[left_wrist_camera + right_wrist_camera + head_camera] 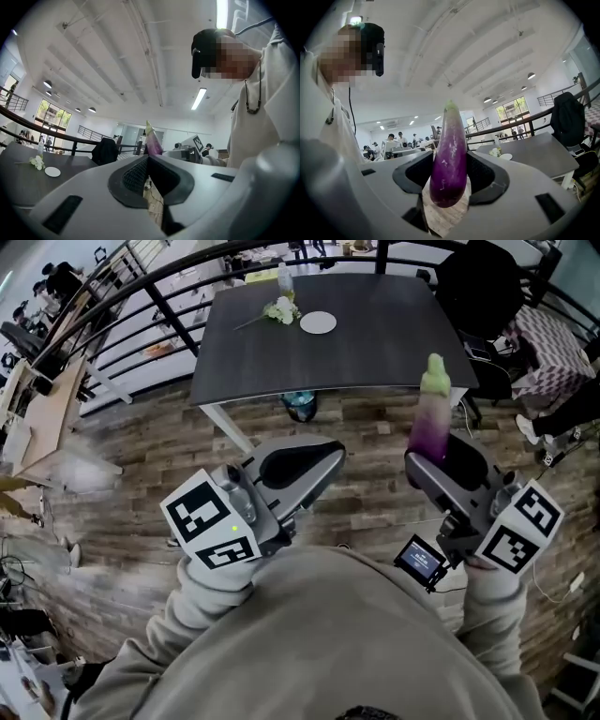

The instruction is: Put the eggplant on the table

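Your right gripper clamps the eggplant upright, green cap up. The table lies ahead of its jaws.

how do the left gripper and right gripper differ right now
The right gripper is shut on a purple eggplant that stands upright, green end up; the left gripper holds nothing. The right gripper's jaws stand apart around the eggplant; the left gripper's jaws are together. Both hang over the wood floor, short of the dark table.
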A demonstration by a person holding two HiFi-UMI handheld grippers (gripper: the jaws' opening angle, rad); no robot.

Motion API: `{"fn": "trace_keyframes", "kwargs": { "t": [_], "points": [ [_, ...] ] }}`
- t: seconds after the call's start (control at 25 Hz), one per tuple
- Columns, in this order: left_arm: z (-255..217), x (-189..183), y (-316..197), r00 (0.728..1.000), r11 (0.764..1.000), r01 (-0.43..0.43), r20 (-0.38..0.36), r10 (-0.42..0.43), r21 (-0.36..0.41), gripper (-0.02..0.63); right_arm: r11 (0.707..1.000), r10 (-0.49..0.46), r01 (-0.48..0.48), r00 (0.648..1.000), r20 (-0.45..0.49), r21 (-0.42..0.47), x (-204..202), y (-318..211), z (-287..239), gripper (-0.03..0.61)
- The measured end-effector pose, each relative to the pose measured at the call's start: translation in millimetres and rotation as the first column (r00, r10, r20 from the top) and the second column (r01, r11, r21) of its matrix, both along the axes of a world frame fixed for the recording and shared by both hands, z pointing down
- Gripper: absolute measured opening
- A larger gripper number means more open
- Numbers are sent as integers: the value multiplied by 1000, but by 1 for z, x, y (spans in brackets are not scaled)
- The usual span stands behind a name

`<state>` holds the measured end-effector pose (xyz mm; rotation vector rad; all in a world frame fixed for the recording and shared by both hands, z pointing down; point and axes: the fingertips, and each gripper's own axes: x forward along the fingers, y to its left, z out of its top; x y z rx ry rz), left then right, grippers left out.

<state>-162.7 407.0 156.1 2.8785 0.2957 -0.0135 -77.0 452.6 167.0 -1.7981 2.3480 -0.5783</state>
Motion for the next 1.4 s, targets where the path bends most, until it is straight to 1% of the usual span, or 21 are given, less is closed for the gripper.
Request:
{"fn": "trace_keyframes", "kwargs": {
  "t": [0.16,0.24,0.36,0.48,0.6,0.84,1.08,1.24,1.4],
  "points": [
    [8,18,29,998,999,-49,29,49,4,6,999,35,-36,999,20,16,18,27,6,230],
    [7,34,33,997,998,-69,41,69,5,6,998,60,-60,998,29,21,36,31,3,230],
    [2,60,17,995,997,-83,54,83,-8,6,995,103,-103,994,37,0,68,19,1,230],
    [1,75,-1,991,992,-119,63,121,-28,6,988,153,-152,987,51,-23,84,12,1,230],
    [5,90,-13,986,987,-155,54,157,-38,6,980,196,-194,980,35,-39,98,3,3,230],
    [9,109,-20,979,978,-204,9,204,-33,6,972,230,-230,973,-10,-40,104,2,6,230],
    [24,119,-20,974,973,-226,3,226,-50,6,970,237,-238,971,-17,-45,107,3,16,230],
    [26,123,-17,969,969,-246,-5,246,-37,6,966,255,-256,967,-17,-35,113,3,18,230],
    [20,119,-34,970,969,-244,-17,244,-28,6,966,257,-258,966,-32,-31,109,-15,11,230]
  ]
}}
